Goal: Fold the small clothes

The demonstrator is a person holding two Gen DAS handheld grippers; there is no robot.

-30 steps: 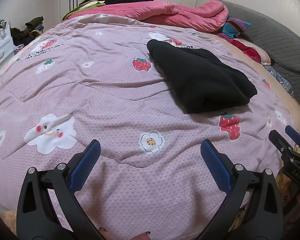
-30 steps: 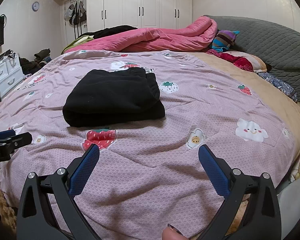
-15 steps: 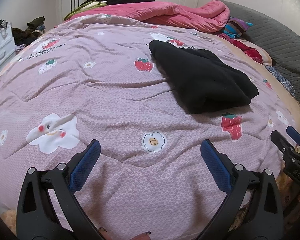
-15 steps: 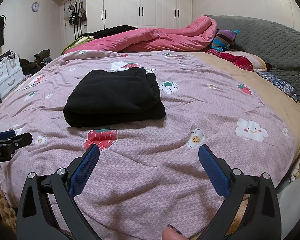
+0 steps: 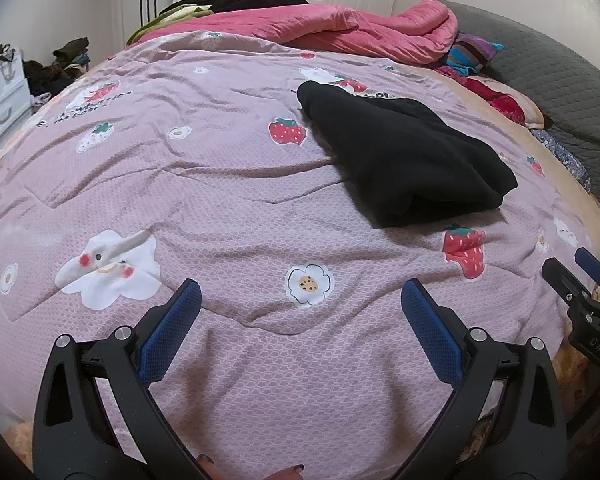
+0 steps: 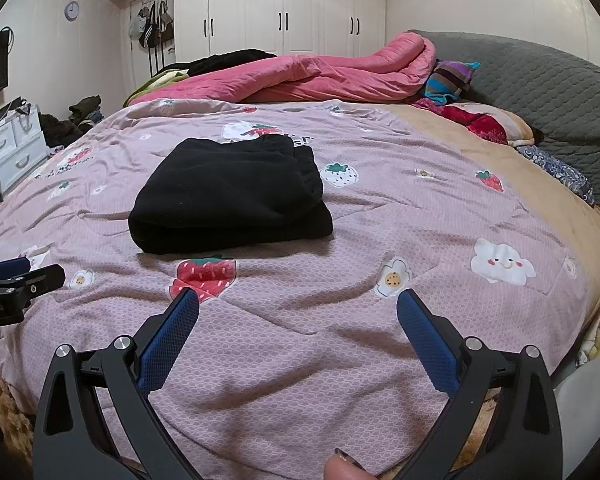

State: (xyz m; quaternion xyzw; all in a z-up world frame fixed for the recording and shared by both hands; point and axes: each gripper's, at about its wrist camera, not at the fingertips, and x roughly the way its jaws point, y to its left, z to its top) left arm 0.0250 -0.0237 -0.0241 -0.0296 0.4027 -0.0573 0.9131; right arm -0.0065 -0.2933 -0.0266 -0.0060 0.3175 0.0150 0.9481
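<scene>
On the pink quilt (image 6: 440, 208), mid-bed: black garment (image 6: 228, 196) lying folded into a thick bundle, touching nothing else. Left hand-held gripper (image 5: 300, 316) and right hand-held gripper (image 6: 298, 320) hovering near the bed's front edge, both spread wide, holding nothing, well apart from the bundle. Risk: bulky layers are likely springing open or slumping if nudged or gripped by one layer only.
</scene>
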